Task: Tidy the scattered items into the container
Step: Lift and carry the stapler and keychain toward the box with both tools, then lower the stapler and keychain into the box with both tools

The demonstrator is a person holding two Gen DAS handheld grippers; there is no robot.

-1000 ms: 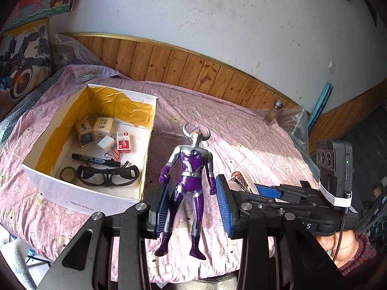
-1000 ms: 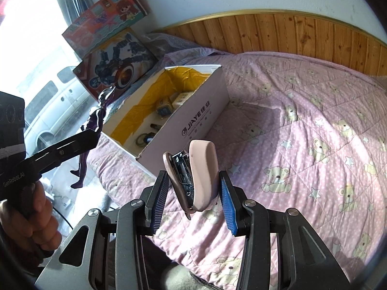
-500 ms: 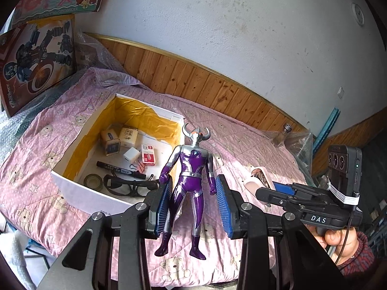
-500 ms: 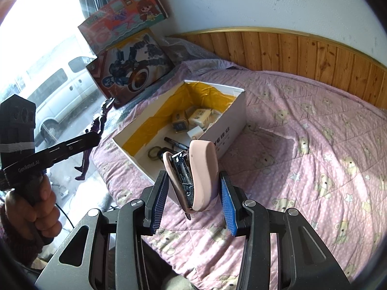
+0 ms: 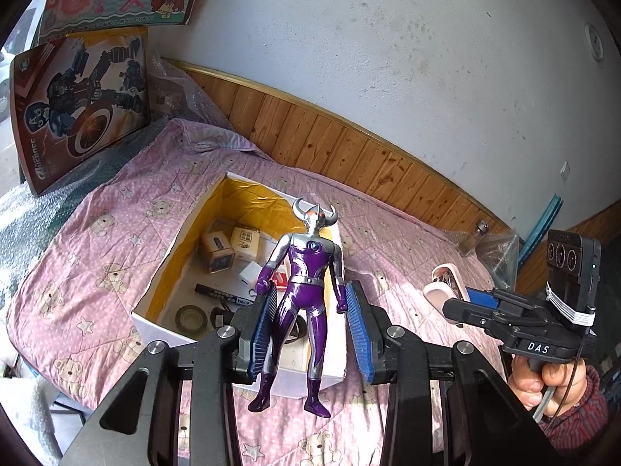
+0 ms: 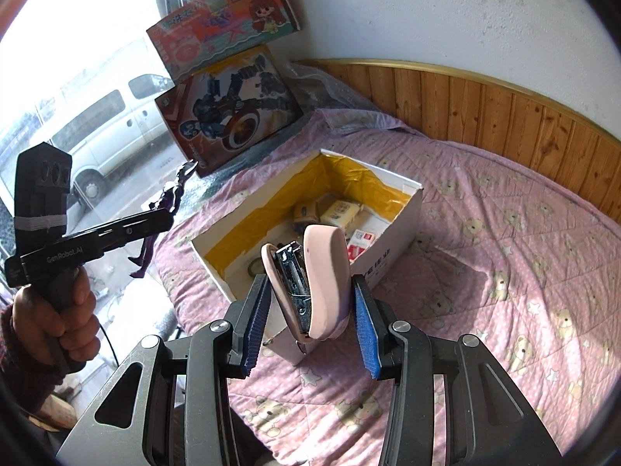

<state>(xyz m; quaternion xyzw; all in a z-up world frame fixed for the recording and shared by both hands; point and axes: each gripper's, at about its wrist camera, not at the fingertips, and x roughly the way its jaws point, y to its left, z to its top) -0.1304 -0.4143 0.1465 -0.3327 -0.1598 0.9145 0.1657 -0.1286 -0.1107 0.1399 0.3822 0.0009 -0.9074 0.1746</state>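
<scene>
My left gripper (image 5: 310, 322) is shut on a purple and silver horned action figure (image 5: 302, 287), held upright in the air over the near end of the white box (image 5: 186, 229) with yellow lining. My right gripper (image 6: 308, 318) is shut on a pink stapler (image 6: 310, 283), tilted up, in front of the box's near corner (image 6: 403, 213). In the left wrist view the right gripper (image 5: 446, 295) hovers right of the box with the stapler (image 5: 438, 291). In the right wrist view the left gripper (image 6: 167, 213) and figure (image 6: 167, 209) are left of the box. Small cartons, a marker and a tape roll lie inside.
The box rests on a pink bear-print quilt (image 6: 524, 256) over a bed. Two toy boxes (image 5: 81, 97) lean against the wall at the far left. A wooden headboard (image 5: 349, 147) runs behind. A small bottle (image 5: 475, 233) stands at the far right. A hand (image 6: 50, 322) grips the left handle.
Both grippers have moved toward the box with their loads. The figure now hangs over the box's near end, and the stapler is closer to its corner.
</scene>
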